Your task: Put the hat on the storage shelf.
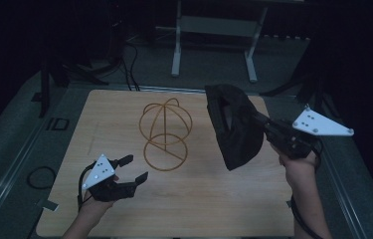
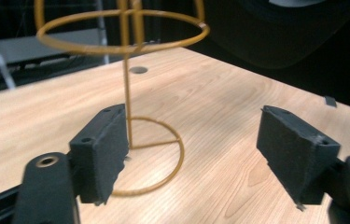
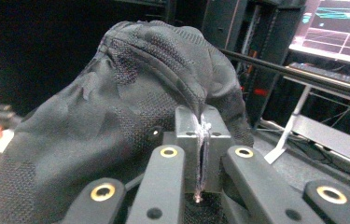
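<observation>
right gripper (image 1: 261, 124) clamped on black cap (image 1: 233, 127), held aloft | left gripper (image 1: 134, 168) wide, empty, near wire stand (image 1: 165, 130) on desk (image 1: 214, 199) | advice: centre cap's opening above dome, lower straight, steady base

Dim room; pale wooden table (image 1: 189, 209); grey floor (image 1: 209, 62); white-legged bench (image 1: 214, 25) behind

Beyond the wooden table (image 1: 184, 209) we see a white metal frame (image 1: 213, 30) on the floor, and a lit monitor (image 3: 338, 28) behind.
</observation>
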The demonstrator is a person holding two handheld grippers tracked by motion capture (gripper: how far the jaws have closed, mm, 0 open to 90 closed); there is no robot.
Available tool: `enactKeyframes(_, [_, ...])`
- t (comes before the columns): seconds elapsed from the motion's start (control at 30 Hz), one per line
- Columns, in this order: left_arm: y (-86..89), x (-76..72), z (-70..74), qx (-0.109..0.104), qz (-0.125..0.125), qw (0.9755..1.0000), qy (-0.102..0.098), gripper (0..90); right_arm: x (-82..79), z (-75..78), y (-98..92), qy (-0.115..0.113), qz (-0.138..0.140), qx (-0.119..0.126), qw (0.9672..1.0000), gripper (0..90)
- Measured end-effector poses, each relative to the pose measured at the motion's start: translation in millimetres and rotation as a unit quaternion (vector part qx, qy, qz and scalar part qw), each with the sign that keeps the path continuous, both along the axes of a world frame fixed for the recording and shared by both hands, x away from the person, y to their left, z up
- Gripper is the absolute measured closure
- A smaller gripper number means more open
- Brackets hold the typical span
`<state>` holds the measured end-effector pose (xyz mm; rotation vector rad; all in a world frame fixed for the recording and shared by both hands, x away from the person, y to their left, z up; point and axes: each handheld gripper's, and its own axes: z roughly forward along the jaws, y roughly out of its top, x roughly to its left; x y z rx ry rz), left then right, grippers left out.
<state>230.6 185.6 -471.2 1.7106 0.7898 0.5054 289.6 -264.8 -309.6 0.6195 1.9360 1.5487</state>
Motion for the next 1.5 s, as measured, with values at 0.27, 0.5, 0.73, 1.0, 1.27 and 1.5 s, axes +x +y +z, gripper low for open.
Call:
enactKeyframes(0.27, [13.0, -5.1, -25.0, 0.007, 0.043, 0.9989, 0.017, 1.8, 26.6, 9.0, 32.9, 0.006, -0.001, -0.009, 0.9999, 88.3])
enactKeyframes(0.5, [19.4, -11.9, -43.4, 0.013, 0.069, 0.9975, 0.007, 1.9, 46.7, 5.0, 62.7, 0.025, 0.008, -0.014, 0.9996, 88.3])
enactKeyframes(0.73, [26.4, -12.4, -50.2, 0.008, 0.085, 0.9963, 0.01, 1.9, 59.2, -1.4, 95.6, 0.041, 0.019, -0.031, 0.9985, 88.4])
enactKeyframes(1.0, [29.1, -12.3, -54.8, 0.009, 0.093, 0.9956, 0.011, 1.9, 69.9, -19.8, 129.1, 0.074, 0.046, -0.055, 0.9947, 88.3])
enactKeyframes(1.27, [27.3, -12.8, -57.4, 0.011, 0.091, 0.9957, 0.009, 1.9, 76.7, -27.4, 148.9, 0.089, 0.063, -0.064, 0.992, 88.2])
enactKeyframes(1.5, [29.3, -13.9, -56.8, 0.01, 0.099, 0.9951, 0.005, 1.9, 84.8, -35.2, 167.0, 0.109, 0.068, -0.08, 0.9885, 85.2])
